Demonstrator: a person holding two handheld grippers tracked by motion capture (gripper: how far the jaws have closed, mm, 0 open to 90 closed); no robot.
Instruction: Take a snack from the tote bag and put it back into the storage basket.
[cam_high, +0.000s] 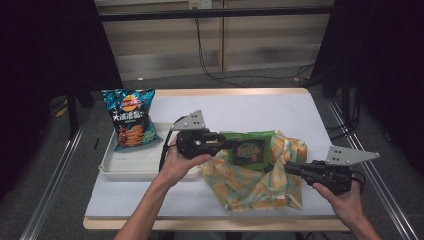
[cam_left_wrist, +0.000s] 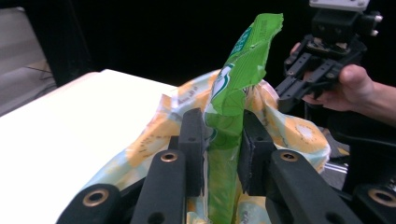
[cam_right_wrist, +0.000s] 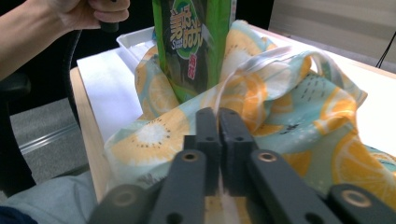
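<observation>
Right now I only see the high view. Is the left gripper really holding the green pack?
Observer: Yes. In the left gripper view, the left gripper pinches the pack with a pad on each side, and the pack stands upright.
Operator: Is my right one holding anything?
Observer: In the right gripper view, the right gripper has its jaws shut, and they seem to pinch the bag at its near edge.

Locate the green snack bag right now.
In the high view the green snack bag sits mid-table, pinched by the left gripper, its lower end in the fruit-print tote bag, right of the white tray.
</observation>
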